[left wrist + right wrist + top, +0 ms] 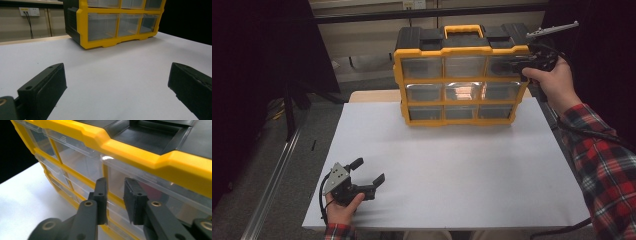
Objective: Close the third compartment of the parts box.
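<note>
- Right gripper point(115, 200) jaws slightly parted, gripping nothing; top-right drawer point(140, 185) of the organizer point(462, 75) just ahead
- Left gripper point(115, 92) jaws wide open, nothing between; table point(120, 75) beneath

We find a workshop or lab test station. A bench point(452, 165) under a plain white sheet carries a yellow-and-black parts organiser point(462, 75) with clear drawers at 12 o'clock. Dark screens flank it at 9 and 3 o'clock. A metal rail point(272, 170) runs at 8 o'clock; a wall socket point(29, 11) has cables plugged in.
</note>
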